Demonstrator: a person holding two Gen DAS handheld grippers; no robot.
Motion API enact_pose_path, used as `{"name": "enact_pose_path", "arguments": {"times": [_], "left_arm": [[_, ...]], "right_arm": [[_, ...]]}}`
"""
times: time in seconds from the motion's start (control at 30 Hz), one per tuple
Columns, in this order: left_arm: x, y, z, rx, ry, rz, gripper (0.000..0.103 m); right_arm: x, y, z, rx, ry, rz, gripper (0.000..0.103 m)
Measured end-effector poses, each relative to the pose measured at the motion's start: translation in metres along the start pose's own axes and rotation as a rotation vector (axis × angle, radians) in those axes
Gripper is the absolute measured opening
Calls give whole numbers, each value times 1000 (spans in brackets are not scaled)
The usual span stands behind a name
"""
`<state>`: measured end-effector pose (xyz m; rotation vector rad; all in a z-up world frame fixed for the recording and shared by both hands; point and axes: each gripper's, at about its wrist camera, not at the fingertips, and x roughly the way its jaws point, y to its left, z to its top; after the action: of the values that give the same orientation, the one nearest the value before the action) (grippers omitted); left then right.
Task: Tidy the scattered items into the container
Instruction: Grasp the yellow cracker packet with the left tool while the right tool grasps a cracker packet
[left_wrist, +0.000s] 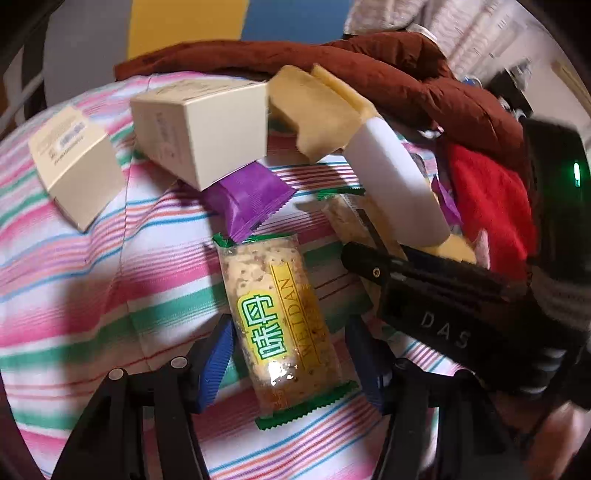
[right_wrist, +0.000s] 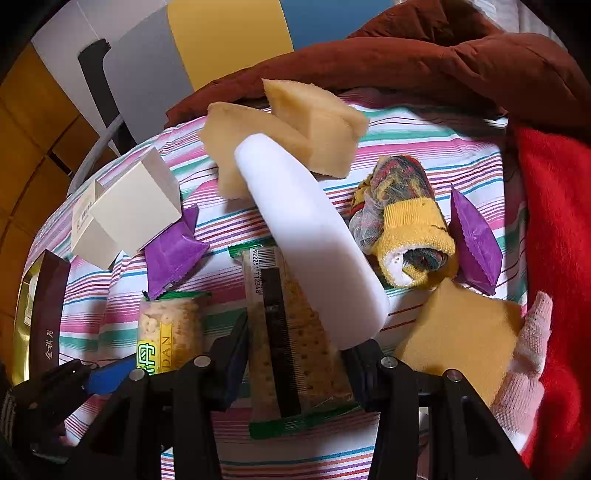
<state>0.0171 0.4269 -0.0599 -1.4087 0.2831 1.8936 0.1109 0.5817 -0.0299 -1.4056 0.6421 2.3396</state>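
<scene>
Left gripper (left_wrist: 291, 363): jaws spread, straddling the green-edged cracker packet (left_wrist: 280, 332) lying on the striped cloth (left_wrist: 74, 295); the blue pads (left_wrist: 218, 362) stand clear of the wrapper.
Right gripper (right_wrist: 295, 369): jaws partly closed around a second cracker packet (right_wrist: 314, 362) with a black comb (right_wrist: 279, 332) on it; whether the pads press it cannot be told.
White block (right_wrist: 314, 251): leaning over that packet.
Nearby: purple sachet (left_wrist: 251, 199), cream box (left_wrist: 207, 125), rolled sock (right_wrist: 402, 229), sponge (right_wrist: 458, 332).
Container: cannot tell.
</scene>
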Motion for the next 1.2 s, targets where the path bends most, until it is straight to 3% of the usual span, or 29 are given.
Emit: {"name": "enact_pose_path", "arguments": {"times": [0.13, 0.23, 0.33, 0.6, 0.83, 1.2], "left_arm": [[4, -21, -12, 193, -33, 113, 64], [3, -21, -19, 227, -56, 115, 63], [-4, -9, -24, 220, -81, 95, 52], [-31, 30, -45, 122, -108, 1, 51], [-51, 55, -61, 64, -117, -32, 51], [-86, 76, -73, 22, -193, -71, 51]], "right_arm": [[0, -7, -3, 6, -4, 9, 47], [-3, -7, -5, 7, -5, 19, 47], [-5, -8, -7, 4, -7, 15, 47], [9, 4, 1, -13, -10, 20, 47], [9, 17, -2, -61, -5, 65, 47], [24, 46, -5, -36, 17, 214, 47]]}}
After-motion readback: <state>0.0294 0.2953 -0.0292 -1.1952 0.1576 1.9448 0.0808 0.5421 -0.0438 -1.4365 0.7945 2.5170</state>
